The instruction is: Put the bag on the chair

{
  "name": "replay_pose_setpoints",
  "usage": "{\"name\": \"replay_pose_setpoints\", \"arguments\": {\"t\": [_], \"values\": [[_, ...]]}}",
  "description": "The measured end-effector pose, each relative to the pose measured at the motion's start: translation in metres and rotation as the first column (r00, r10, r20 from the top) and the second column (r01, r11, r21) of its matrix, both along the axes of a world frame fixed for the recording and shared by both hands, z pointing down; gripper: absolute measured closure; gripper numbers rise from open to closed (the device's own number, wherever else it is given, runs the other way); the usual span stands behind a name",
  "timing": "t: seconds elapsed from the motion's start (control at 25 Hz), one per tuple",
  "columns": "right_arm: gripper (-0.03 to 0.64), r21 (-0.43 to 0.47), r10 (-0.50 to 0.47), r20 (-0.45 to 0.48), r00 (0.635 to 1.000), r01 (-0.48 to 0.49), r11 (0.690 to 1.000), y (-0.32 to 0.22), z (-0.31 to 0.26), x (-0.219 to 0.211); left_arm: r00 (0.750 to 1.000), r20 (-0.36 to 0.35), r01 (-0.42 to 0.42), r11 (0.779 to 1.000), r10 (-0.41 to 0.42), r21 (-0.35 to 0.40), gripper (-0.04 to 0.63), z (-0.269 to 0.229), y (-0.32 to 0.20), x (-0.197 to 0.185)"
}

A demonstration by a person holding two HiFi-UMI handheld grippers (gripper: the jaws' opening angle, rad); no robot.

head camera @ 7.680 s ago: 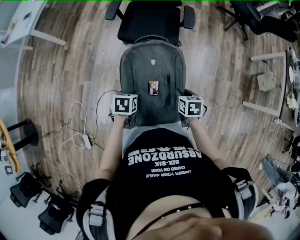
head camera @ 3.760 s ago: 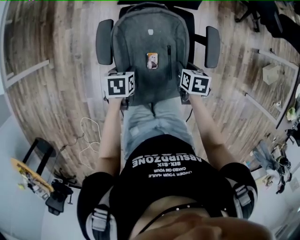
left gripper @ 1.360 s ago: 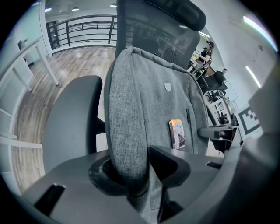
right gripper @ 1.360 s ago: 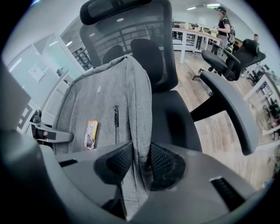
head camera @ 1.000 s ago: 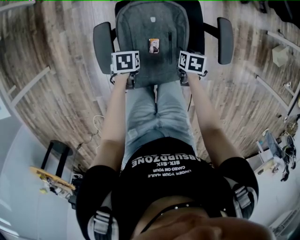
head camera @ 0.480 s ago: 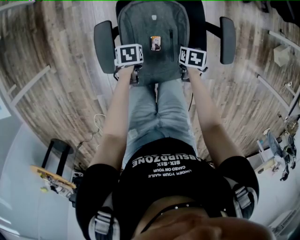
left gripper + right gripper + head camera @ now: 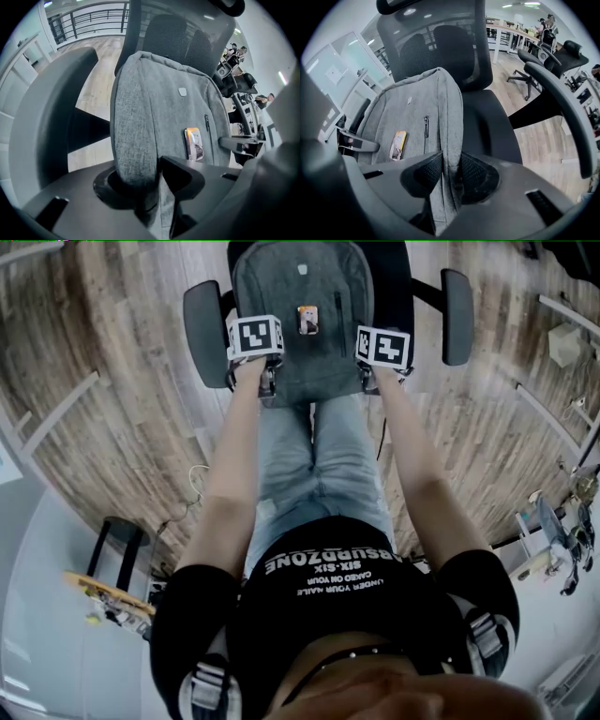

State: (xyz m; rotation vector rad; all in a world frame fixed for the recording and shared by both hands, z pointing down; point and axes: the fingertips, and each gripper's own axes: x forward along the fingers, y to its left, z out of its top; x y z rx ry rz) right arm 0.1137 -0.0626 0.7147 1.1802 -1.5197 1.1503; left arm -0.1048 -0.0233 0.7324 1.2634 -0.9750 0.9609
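The soft, floppy bag [image 7: 300,352] on the chair [image 7: 204,320] is pinched at its sides by the right hand-held gripper [image 7: 451,176] and the left hand-held gripper [image 7: 145,180], whose jaws have just been opening.

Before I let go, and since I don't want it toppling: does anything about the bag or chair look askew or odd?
Nothing stands out. The bag lies straight and centred on the chair, between the armrests, its top against the backrest; nothing looks spilled, torn or crooked.
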Motion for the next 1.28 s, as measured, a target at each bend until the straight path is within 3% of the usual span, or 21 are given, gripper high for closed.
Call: {"name": "replay_pose_setpoints", "arguments": {"t": [0.44, 1.28], "values": [[0.499, -0.007, -0.023, -0.021, 1.0, 0.023, 1.0, -0.009, 0.018, -0.004, 1.0, -0.014, -0.013, 0.999, 0.012, -0.046, 0.423, 0.019, -0.007, -0.005], [0.47, 0.021, -0.091, -0.03, 0.995, 0.091, 0.996, -0.016, 0.053, -0.002, 1.0, 0.026, 0.005, 0.994, -0.002, -0.106, 0.394, 0.055, -0.012, -0.012]]}}
